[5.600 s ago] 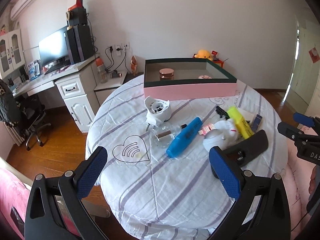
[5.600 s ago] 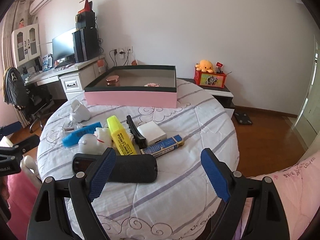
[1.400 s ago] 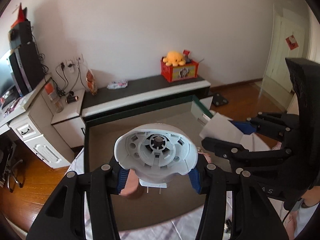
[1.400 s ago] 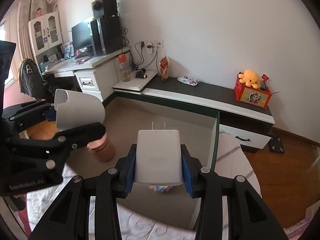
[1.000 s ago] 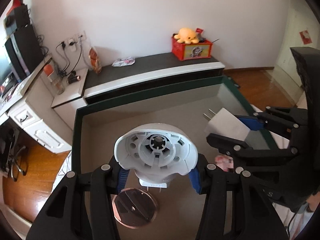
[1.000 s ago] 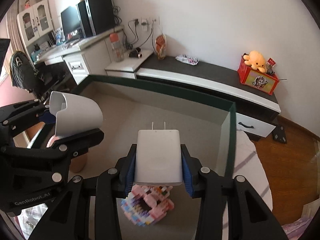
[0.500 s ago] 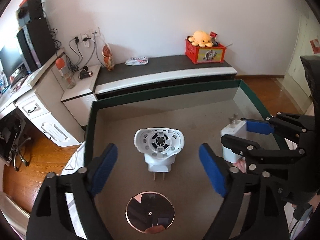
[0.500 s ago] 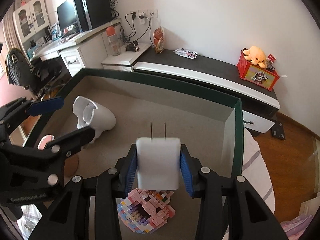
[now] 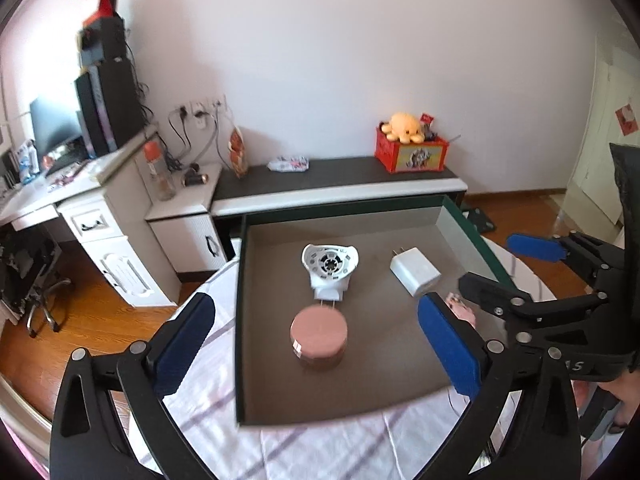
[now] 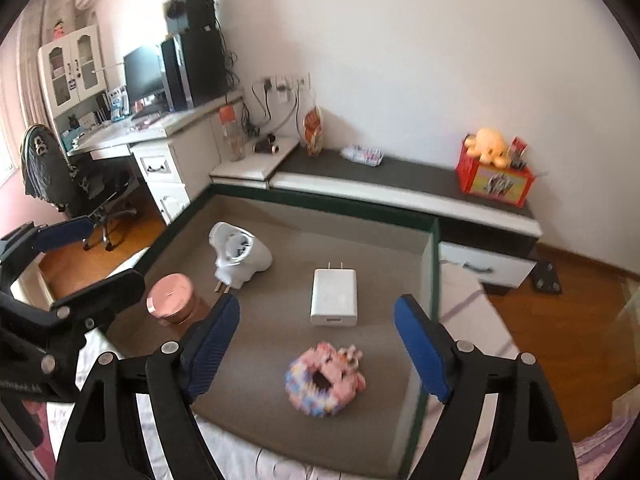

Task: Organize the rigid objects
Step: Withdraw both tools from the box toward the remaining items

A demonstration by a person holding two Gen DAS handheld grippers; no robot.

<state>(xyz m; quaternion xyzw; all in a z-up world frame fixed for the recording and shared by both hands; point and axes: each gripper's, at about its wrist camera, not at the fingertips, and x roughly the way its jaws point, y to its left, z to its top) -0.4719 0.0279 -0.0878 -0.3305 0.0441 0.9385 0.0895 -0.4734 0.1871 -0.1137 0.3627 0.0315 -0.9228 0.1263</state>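
Note:
A shallow box with a dark green rim (image 9: 239,320) (image 10: 434,256) lies on the striped bedcover. Inside it lie a round white plug adapter (image 9: 330,266) (image 10: 238,254), a flat white charger (image 9: 416,271) (image 10: 334,297), a copper-pink round tin (image 9: 319,336) (image 10: 172,298) and a pink block figure (image 10: 326,378). My left gripper (image 9: 316,344) is open and empty above the box's near side. My right gripper (image 10: 318,344) is open and empty above the box, and it also shows at the right of the left wrist view (image 9: 500,268).
A low black-topped cabinet (image 9: 340,184) stands behind the box with a red toy box and yellow plush (image 9: 412,148) on it. A white desk (image 9: 92,200) with a monitor and an office chair (image 10: 60,176) stand to the left. Wooden floor surrounds the bed.
Both grippers have opened and drawn back. The round adapter and the flat charger, held a second ago, now lie on the box floor.

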